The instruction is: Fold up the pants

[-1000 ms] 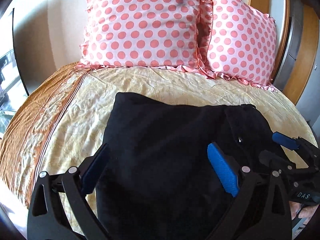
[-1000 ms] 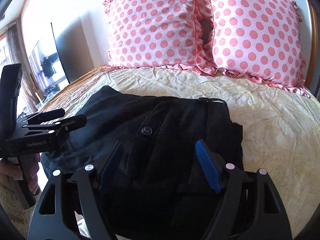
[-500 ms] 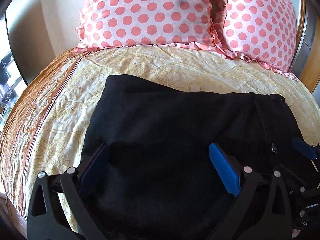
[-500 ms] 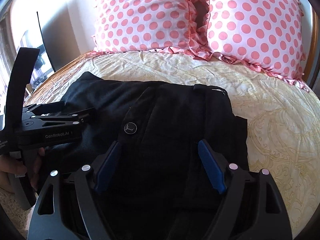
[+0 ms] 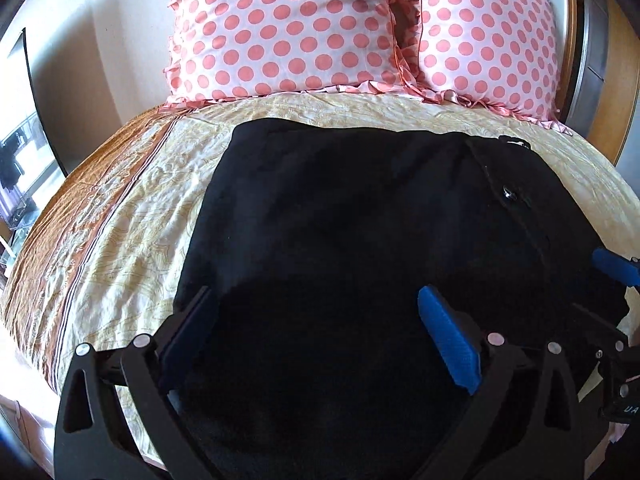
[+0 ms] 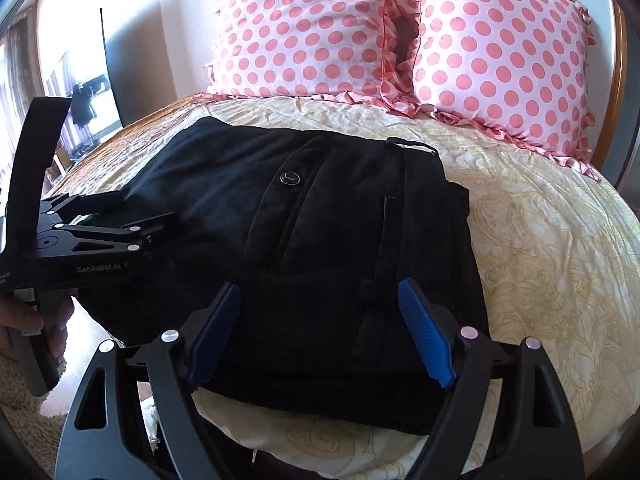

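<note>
Black pants (image 5: 360,216) lie folded in a flat rectangle on the bed, with a button (image 6: 289,177) and the waistband toward the right side. They also show in the right wrist view (image 6: 320,248). My left gripper (image 5: 316,320) is open, its blue pads spread wide just above the near left part of the pants. My right gripper (image 6: 320,320) is open above the near right part, holding nothing. The left gripper's body (image 6: 100,236) shows at the left of the right wrist view.
The bed has a cream patterned cover (image 5: 132,216) with an orange striped border at the left. Two pink polka-dot pillows (image 5: 288,28) (image 6: 500,60) lean at the head. A wooden headboard (image 5: 624,112) stands at the right. The near bed edge runs below the pants (image 6: 320,444).
Both grippers have drawn back and up a little from the pants, which stay flat. The jaws remain open.
</note>
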Tool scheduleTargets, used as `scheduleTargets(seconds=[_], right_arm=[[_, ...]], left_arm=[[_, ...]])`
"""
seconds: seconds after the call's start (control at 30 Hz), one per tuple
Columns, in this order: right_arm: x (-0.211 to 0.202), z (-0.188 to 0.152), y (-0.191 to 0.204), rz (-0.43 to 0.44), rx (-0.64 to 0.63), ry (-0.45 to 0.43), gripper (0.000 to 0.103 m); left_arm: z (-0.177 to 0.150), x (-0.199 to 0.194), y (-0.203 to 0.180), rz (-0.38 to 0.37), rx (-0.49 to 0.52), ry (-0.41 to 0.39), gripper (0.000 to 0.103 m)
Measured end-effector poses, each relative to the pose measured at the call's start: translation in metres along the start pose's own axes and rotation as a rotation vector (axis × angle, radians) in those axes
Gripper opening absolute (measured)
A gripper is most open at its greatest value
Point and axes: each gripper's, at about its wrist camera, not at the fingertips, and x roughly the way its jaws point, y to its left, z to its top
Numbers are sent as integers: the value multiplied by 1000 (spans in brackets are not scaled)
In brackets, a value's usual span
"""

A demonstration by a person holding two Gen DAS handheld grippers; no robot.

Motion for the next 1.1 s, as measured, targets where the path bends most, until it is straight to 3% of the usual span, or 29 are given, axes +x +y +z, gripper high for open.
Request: scheduleTargets(seconds=[0.13,0.3,0.4,0.57,0.67,0.77,1.1], right_arm=[[-1,-2,1,-8,5,0,83],[-8,-3,-2,13,23,12,83],[-21,10,-22,102,113,21,83],[-30,36,-78,180,306,24,84],[-10,45,-108,165,352,94,86],[16,47,-132,208,453,171,86],[54,46,-132,272,445,241,86]], left_arm=[[-8,-1,1,-13,-32,-11,100],[-23,-14,-2,5,3,-66,100],[-26,-25,3,-30,6,-78,100],[-20,-34,16,-58,-18,-65,100],[-17,-36,20,-56,-32,-71,100],[-16,-36,20,-49,-24,-70,100],[-20,-30,21,-55,-25,-45,100]])
